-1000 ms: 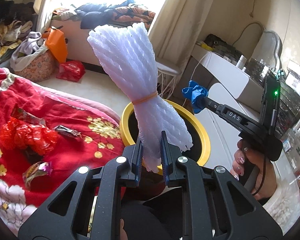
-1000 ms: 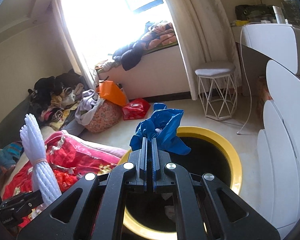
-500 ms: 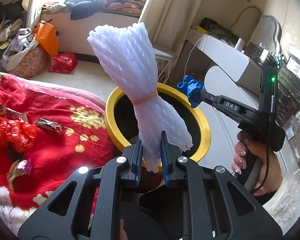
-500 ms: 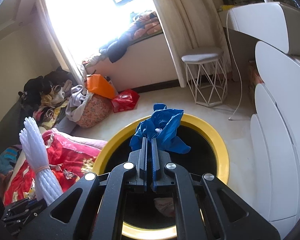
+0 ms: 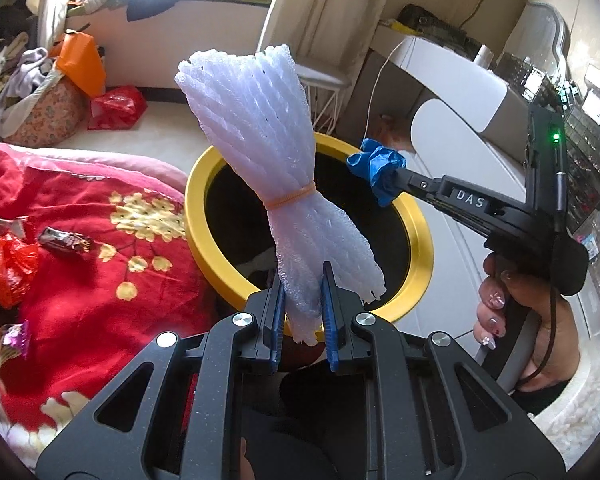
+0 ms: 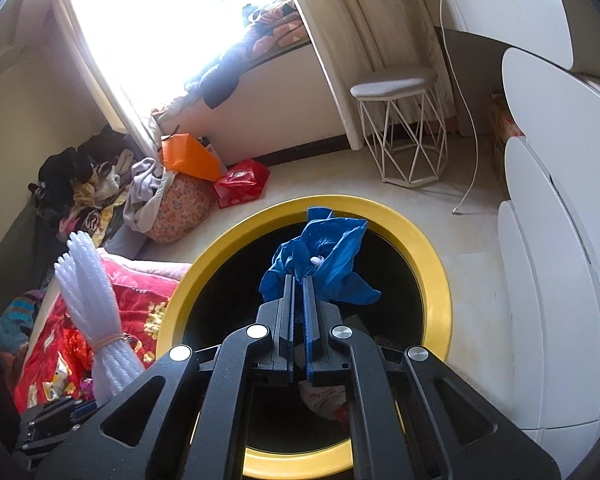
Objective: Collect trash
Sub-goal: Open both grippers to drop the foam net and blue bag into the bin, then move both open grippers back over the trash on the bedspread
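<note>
My left gripper (image 5: 302, 280) is shut on the lower end of a white foam-net bundle (image 5: 260, 128) tied with an orange rubber band; the bundle stands upright over the near rim of the yellow-rimmed black bin (image 5: 198, 236). My right gripper (image 6: 297, 282) is shut on a crumpled blue plastic scrap (image 6: 320, 252) and holds it above the bin (image 6: 436, 292) opening. In the left wrist view the right gripper (image 5: 396, 180) reaches in from the right with the blue scrap (image 5: 376, 164) over the bin's far rim. Paper trash (image 6: 324, 396) lies at the bin's bottom.
A red flowered quilt (image 5: 84, 280) left of the bin carries loose wrappers: a dark one (image 5: 64, 240), a red crinkled one (image 5: 4, 268), a purple one (image 5: 12, 340). A wire stool (image 6: 404, 128), red bag (image 6: 242, 182), clothes pile (image 6: 100, 184) and white cabinets (image 6: 552, 280) surround the floor.
Both grippers have sunk and moved toward the bin. The bin fills more of both views, and the blue scrap and the foam bundle now hang over its opening. Both grips are unchanged.
</note>
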